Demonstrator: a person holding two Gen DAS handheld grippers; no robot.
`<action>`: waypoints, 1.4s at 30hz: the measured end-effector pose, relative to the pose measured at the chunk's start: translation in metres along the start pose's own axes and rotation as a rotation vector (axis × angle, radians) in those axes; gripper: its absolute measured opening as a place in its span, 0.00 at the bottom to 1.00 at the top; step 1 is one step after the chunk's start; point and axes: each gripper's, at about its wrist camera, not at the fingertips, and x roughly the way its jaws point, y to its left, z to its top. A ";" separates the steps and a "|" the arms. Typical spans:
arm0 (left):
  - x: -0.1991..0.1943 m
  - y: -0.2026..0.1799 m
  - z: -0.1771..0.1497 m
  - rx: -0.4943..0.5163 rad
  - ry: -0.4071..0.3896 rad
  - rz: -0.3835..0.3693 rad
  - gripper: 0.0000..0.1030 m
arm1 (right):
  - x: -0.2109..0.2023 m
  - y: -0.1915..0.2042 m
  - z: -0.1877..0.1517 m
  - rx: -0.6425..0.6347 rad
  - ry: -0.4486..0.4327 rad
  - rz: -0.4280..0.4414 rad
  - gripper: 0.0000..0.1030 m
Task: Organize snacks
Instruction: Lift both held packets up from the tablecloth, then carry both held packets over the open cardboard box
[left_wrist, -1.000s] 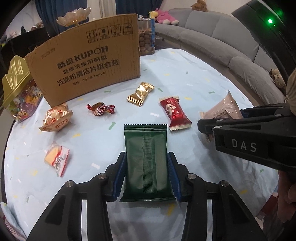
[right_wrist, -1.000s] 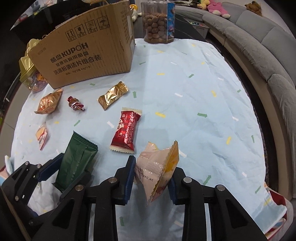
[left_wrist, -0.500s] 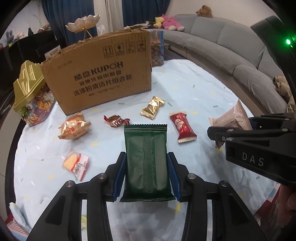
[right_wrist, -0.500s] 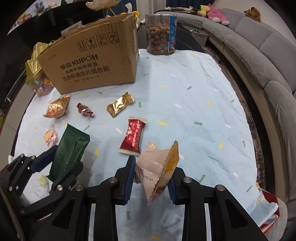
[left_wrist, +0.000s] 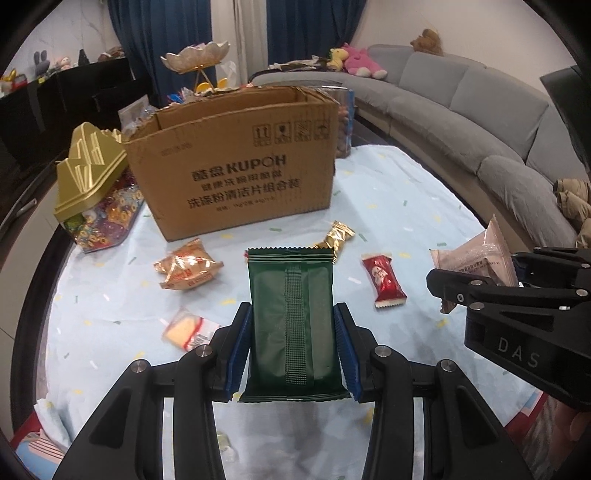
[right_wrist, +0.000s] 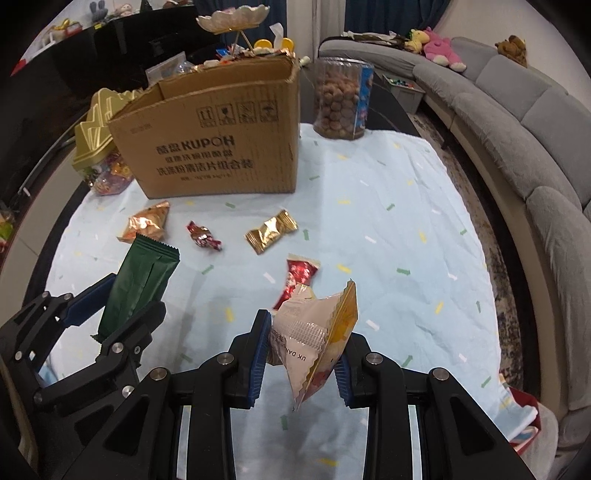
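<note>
- The left gripper (left_wrist: 292, 343) is clamped on a dark green foil snack packet (left_wrist: 291, 317) — its blue pads press both long edges, and the packet stands upright between them, lifted clear of the counter (left_wrist: 388, 192).
- The right gripper (right_wrist: 301, 356) is clenched on a pale pink snack bag with an orange-yellow face (right_wrist: 314, 339); the bag sits tilted between the pads, one crimped corner pointing up, also off the counter.
- An open brown cardboard box with black printed lettering (right_wrist: 218, 147) stands at the far side of the counter, which is covered by a light blue cloth with small coloured marks.
- On the cloth in front of the box lie loose snacks: a crinkled copper-orange foil packet (right_wrist: 147, 221), a small red twisted-wrapper candy (right_wrist: 203, 236), a gold foil packet (right_wrist: 271, 230) and a red rectangular packet (right_wrist: 299, 277), the last partly hidden behind the pink bag.
- A small orange-and-white wrapped snack (left_wrist: 188, 330) lies near the left gripper's left finger.
- Left of the box stands a clear jar of colourful sweets with a gold lid (left_wrist: 92, 188); to its right, a clear tub of brown round snacks (right_wrist: 341, 103).
- A grey sofa (right_wrist: 524, 122) curves along the right side.
</note>
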 end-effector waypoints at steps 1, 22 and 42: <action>-0.002 0.002 0.001 -0.005 -0.003 0.003 0.42 | -0.002 0.001 0.001 -0.003 -0.005 0.001 0.32; -0.037 0.039 0.047 -0.091 -0.077 0.070 0.42 | -0.043 0.029 0.046 -0.027 -0.109 0.027 0.32; -0.053 0.064 0.104 -0.128 -0.140 0.109 0.42 | -0.067 0.044 0.100 -0.026 -0.203 0.042 0.32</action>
